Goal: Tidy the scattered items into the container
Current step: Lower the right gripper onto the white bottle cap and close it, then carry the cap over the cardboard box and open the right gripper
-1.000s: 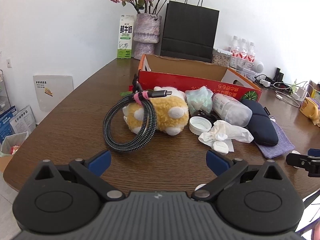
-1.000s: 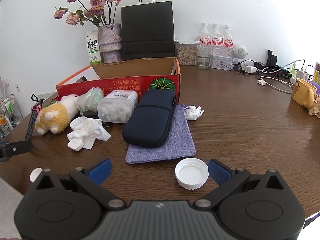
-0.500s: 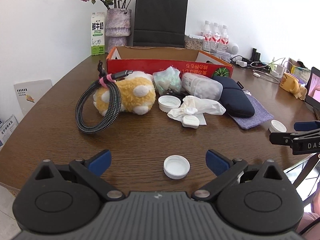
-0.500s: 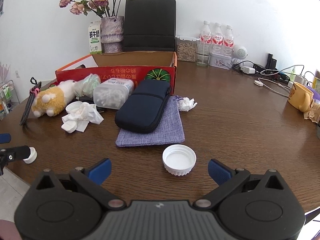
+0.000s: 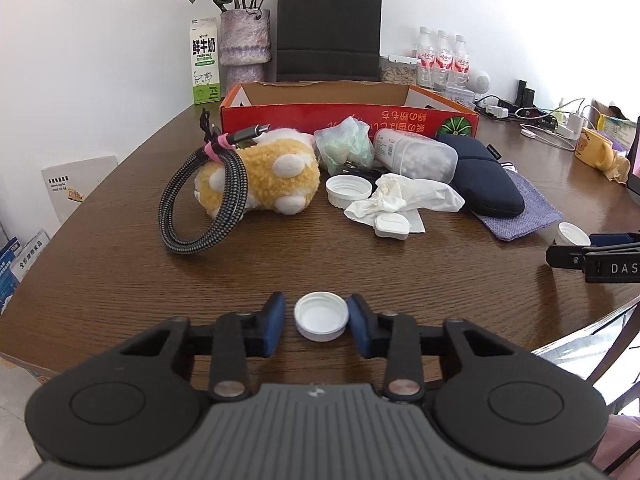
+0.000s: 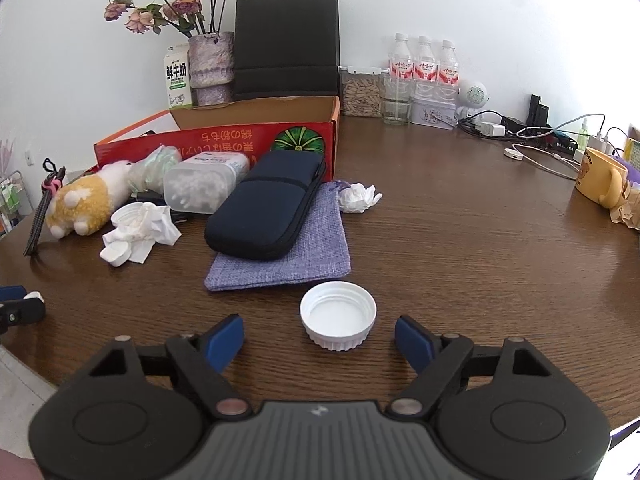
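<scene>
Small cap: left gripper has narrowed since 0.5 s ago, pads flanking it, contact unclear. Right gripper spread, large cap ungrasped. Box next.

Red box interior hidden; right gripper cut by frame edge.

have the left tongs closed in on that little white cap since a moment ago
Yes. The left tongs have narrowed from wide open to flank the small white cap, which lies on the table.
</scene>
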{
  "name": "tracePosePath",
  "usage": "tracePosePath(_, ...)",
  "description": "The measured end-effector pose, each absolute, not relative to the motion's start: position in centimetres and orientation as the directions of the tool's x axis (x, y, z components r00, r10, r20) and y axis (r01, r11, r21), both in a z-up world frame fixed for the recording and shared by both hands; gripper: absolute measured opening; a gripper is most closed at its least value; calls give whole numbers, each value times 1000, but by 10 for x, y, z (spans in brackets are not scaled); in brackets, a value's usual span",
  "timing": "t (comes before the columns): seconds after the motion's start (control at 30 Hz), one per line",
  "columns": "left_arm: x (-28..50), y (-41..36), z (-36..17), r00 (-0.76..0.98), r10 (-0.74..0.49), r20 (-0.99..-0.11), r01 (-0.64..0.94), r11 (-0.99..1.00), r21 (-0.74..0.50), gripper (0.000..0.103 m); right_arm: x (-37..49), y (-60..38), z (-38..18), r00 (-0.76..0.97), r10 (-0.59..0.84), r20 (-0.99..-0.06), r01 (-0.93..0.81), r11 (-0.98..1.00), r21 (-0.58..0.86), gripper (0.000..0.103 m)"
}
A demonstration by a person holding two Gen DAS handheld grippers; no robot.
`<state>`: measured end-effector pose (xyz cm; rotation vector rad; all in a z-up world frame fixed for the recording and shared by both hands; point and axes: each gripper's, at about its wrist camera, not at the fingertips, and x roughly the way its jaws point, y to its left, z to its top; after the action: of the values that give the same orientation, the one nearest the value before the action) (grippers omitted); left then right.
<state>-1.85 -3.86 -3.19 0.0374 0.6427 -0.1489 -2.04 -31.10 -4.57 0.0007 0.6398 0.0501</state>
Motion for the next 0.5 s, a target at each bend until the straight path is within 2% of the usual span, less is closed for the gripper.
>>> tracePosePath(0.13,-19,-36,-31,791,-133,-597,146,989,-26,29,-19,-311,-45,818,52,-573,-49,999,19,40)
tracePosePath(0.5,-15,-31,-30,803,-132,-582,131,990,-44,29,-22,-300,-34,844,98,-527,-96,995,32,39)
